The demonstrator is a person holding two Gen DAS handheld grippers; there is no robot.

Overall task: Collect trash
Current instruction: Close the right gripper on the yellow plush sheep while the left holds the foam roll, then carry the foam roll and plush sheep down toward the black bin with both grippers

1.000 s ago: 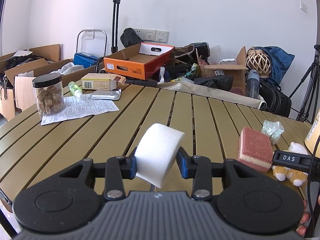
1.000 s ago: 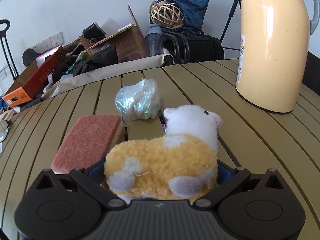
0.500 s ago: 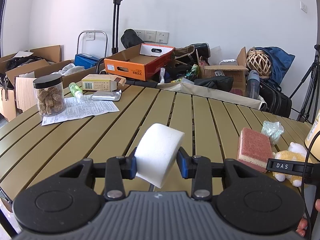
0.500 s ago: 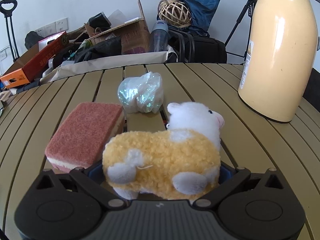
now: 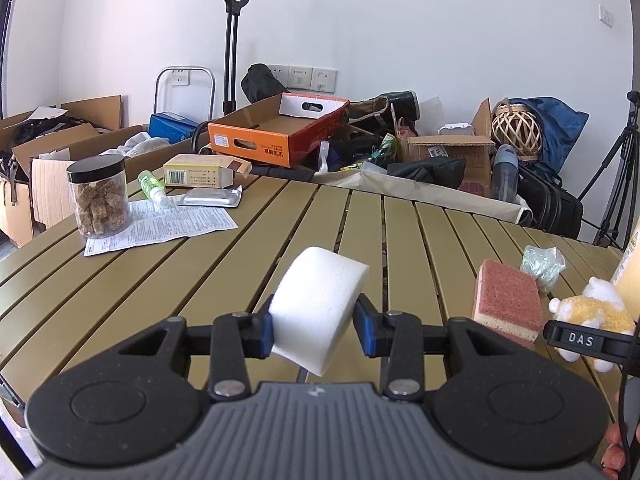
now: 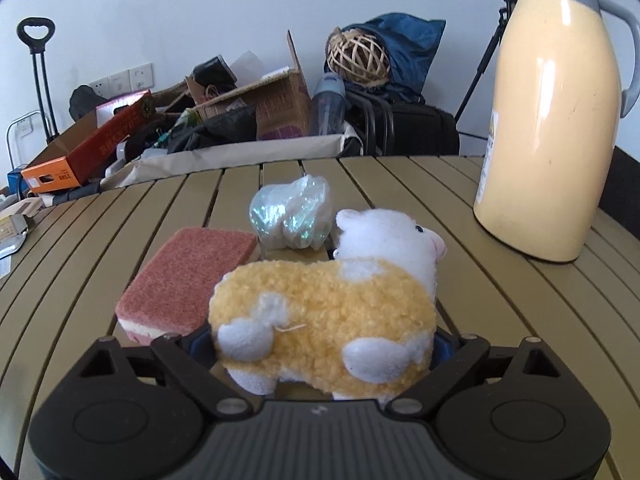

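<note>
In the left wrist view, the left gripper [image 5: 316, 326] pinches a white foam block [image 5: 318, 310] between its blue pads, tilted and lifted clear of the slatted tabletop [image 5: 208, 264]; toward the far left edge stand a jar [image 5: 99, 197], a printed sheet [image 5: 160, 224], a small green bottle [image 5: 151, 186], a foil pack [image 5: 210, 197] and a carton [image 5: 200, 171]; near the right edge lie a pink sponge [image 5: 506, 304], a crumpled plastic wrapper [image 5: 542, 266] and a plush sheep [image 5: 592, 314], with a black finger of the right gripper marked DAS just in front of the sheep.

In the right wrist view, the right gripper [image 6: 320, 344] is closing with the plush sheep [image 6: 326, 312] between its wide-spread jaws; whether the pads already press the fleece cannot be told, since the body hides them; the sponge [image 6: 188, 280] lies just beside the sheep on the left, the wrapper [image 6: 292, 218] just behind its head, and a tall cream flask [image 6: 548, 132] stands toward the right edge.

Judged from here, the risks are these: the sheep looks like a toy rather than trash, so the closing jaws may collect the wrong thing while the wrapper stays on the table; soft fleece could slip from a shallow pinch; the left jaw could nudge or catch the sponge; the foam block, held off-centre, could twist out if that hand swings.
</note>
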